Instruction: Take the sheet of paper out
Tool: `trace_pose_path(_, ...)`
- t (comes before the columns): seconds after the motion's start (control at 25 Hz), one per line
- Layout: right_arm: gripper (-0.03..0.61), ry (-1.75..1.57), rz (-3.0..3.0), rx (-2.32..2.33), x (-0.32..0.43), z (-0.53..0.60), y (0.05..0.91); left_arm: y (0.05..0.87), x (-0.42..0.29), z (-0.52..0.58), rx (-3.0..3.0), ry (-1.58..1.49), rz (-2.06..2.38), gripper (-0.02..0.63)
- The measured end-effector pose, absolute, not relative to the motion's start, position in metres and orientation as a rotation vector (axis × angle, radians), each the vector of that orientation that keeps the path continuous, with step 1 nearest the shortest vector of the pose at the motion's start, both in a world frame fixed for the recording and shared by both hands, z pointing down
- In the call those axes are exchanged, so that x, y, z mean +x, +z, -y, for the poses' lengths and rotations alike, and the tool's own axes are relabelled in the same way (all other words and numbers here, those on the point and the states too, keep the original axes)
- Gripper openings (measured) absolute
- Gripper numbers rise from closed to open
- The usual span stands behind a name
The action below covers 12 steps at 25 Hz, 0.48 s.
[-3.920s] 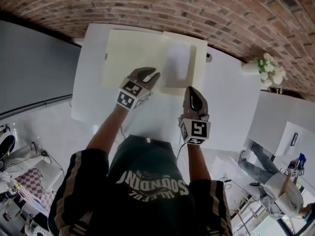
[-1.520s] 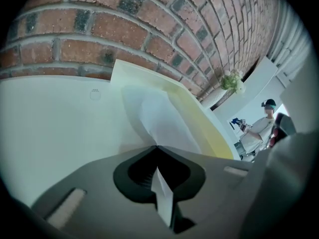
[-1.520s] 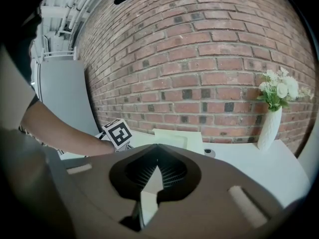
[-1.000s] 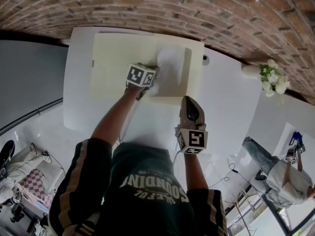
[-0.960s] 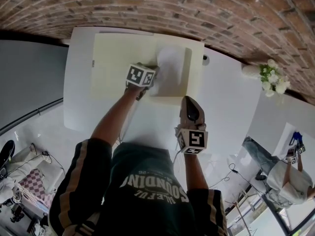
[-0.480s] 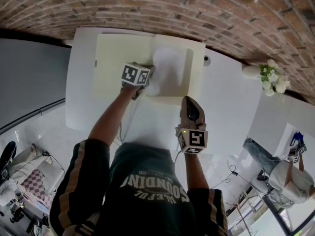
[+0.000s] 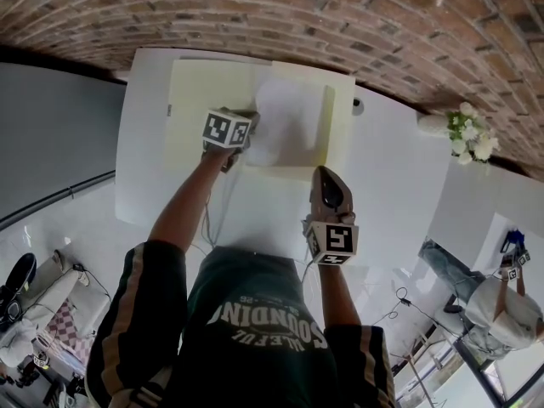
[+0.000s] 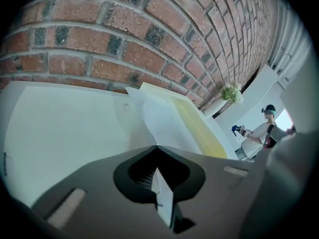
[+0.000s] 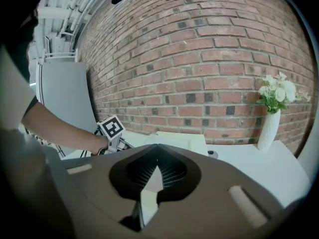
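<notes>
Two grippers in frame, both with jaws pressed together. From the head view, the left gripper (image 7: 248,128) sits at the left edge of the sheet of paper (image 7: 289,121), which lies over the right half of an open cream folder (image 7: 204,92) on the white worktop (image 7: 391,168) by the brick wall (image 7: 340,15). Its marker cube covers the contact point there. The left gripper view settles it: the tips meet on the sheet's edge, pinching it, and the paper rises from them in a bowed fold. I can't make out whether the sheet's far side is tucked under the yellow strip along the folder's right edge. The right gripper (image 7: 328,172) hangs over bare worktop just short of the folder's near edge, holding nothing. A small round thing (image 7: 357,104) beside the folder is too small to identify. A vase of flowers (image 7: 466,130) stands well apart to the right.
</notes>
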State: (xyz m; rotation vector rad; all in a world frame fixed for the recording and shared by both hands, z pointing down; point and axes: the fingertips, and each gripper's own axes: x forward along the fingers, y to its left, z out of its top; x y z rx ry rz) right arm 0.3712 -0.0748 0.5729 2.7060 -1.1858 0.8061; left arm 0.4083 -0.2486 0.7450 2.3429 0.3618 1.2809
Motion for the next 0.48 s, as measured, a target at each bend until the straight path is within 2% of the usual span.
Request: trace_pose_path(0.48, 0.0, 0.774, 1.221, 2.704, 0.357, 0.087, 0.563, 0.732, 0.382, 0.278, 2.398, 1.265, -0.284, 0.011)
